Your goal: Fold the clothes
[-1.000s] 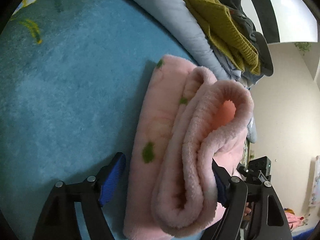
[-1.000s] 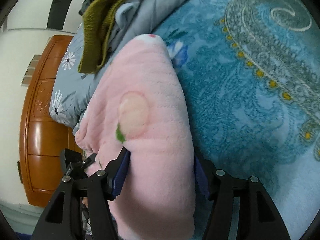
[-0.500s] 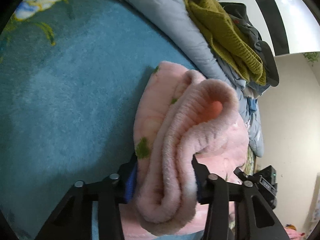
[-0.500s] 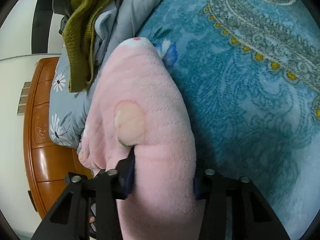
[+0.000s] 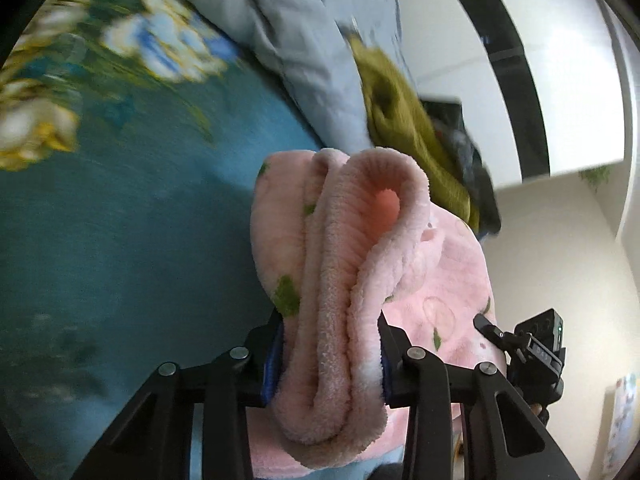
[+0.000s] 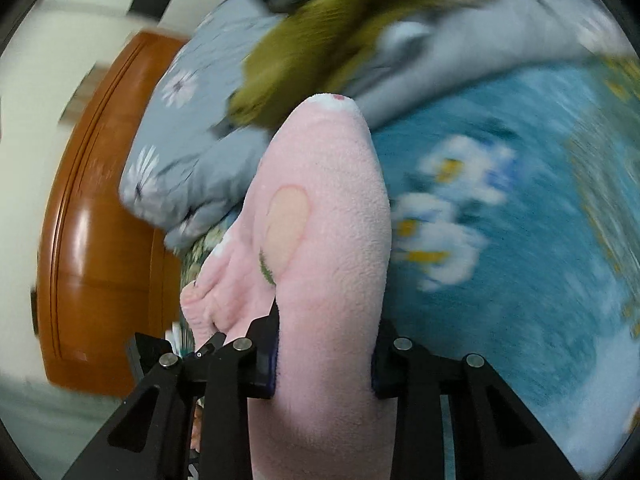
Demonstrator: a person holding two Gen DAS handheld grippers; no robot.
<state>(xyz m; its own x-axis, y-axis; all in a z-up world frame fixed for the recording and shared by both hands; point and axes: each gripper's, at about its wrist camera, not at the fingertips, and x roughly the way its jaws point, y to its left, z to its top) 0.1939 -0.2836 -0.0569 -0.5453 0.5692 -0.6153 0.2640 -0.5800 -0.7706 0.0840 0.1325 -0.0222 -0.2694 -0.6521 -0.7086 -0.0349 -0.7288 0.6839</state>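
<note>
While both sets of jaws are closing, a folded pink fleece garment (image 5: 340, 280) sits pinched at each end between two hand-held grippers above a teal floral bedspread (image 5: 120, 240). Seen from the left wrist camera, the left gripper (image 5: 330, 364) has its blue-padded fingers (image 5: 274, 364) pressed into a thick roll of the fleece, several plush layers bunched together and bulging out above and below the pads; the roll curls over at the top into an open loop, and small green leaf prints dot its side. Beyond it, the rest of the pink fabric spreads toward the right gripper's black camera housing (image 5: 540, 344), visible at the right edge. From the right wrist camera, the right gripper (image 6: 324, 364) squeezes a smooth, rounded fold of the same garment (image 6: 332, 260), which fills the gap between the fingers (image 6: 266, 360) completely and rises away from the lens; a pale peach oval with a green mark shows on its face, and looser pink folds hang to the left. Behind the garment lies a grey-blue quilt with daisy print (image 6: 180, 152), and on it an olive-green knit sweater (image 6: 312, 52) with darker clothing (image 5: 468, 148) just beside it. A glossy wooden headboard (image 6: 100, 220) stands at the left of the right wrist view against a pale wall (image 5: 560, 248). The bedspread's flowers are smeared by motion blur.
</note>
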